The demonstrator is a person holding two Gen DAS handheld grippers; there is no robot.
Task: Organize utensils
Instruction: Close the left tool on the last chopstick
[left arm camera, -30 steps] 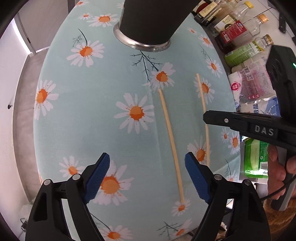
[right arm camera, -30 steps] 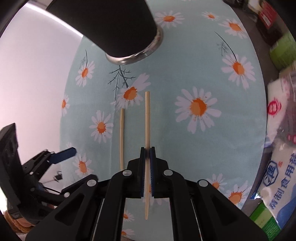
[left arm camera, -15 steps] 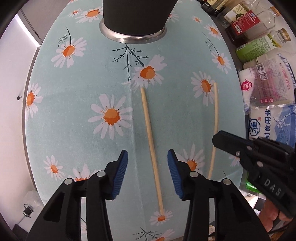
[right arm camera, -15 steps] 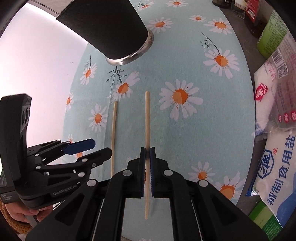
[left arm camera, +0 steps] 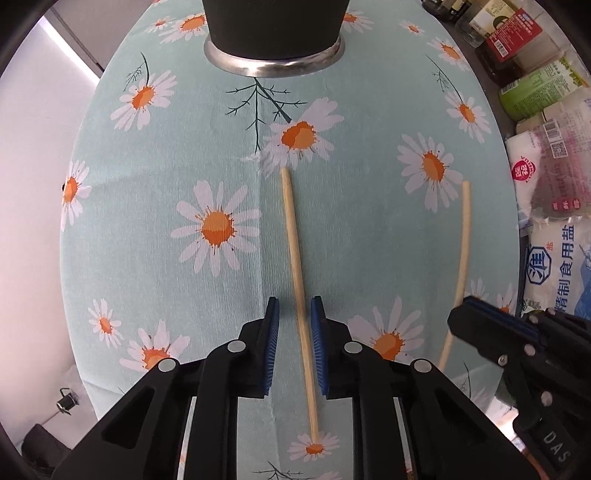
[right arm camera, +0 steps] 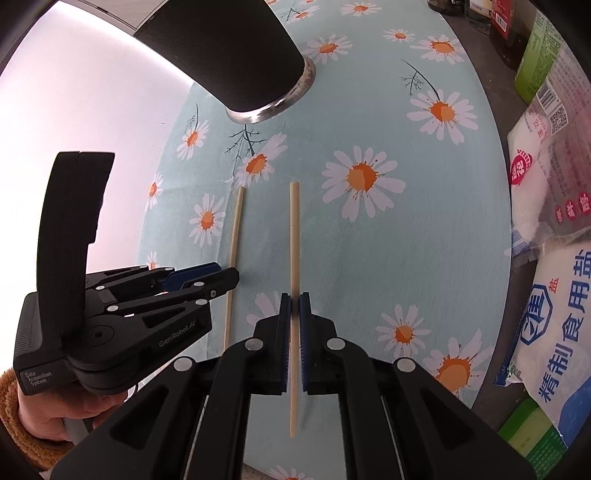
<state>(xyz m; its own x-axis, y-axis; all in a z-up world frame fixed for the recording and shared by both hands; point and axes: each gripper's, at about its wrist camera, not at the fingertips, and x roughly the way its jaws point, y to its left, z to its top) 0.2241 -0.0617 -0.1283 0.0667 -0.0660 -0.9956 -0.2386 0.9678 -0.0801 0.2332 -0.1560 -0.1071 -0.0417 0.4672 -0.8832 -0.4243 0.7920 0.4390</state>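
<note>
Two pale wooden chopsticks lie lengthwise on a daisy-print tablecloth (left arm camera: 147, 221). My left gripper (left arm camera: 294, 314) points straight down over the left chopstick (left arm camera: 291, 240). Its jaws are closing with the stick between the blue pads (left arm camera: 271, 332); a gap still shows on the left side. My right gripper (right arm camera: 294, 302) is shut on the right chopstick (right arm camera: 294, 229), gripping it near its middle. In the left wrist view the right chopstick (left arm camera: 463, 243) and right gripper (left arm camera: 465, 310) show at the right. The left gripper (right arm camera: 225, 275) and left chopstick (right arm camera: 235, 221) show in the right wrist view. A black holder with a metal rim (left arm camera: 273, 33) stands beyond both sticks.
Salt bags (left arm camera: 554, 266), a white packet (left arm camera: 543, 177) and sauce bottles (left arm camera: 517, 40) crowd the table's right side. The cloth's left edge (left arm camera: 74, 258) drops off to the floor. A hand in a brown cuff (right arm camera: 33, 410) holds the left gripper.
The left gripper has moved over the left chopstick and its jaws have narrowed from wide to close around it. The right gripper has stayed shut on the other chopstick and shifted slightly.
</note>
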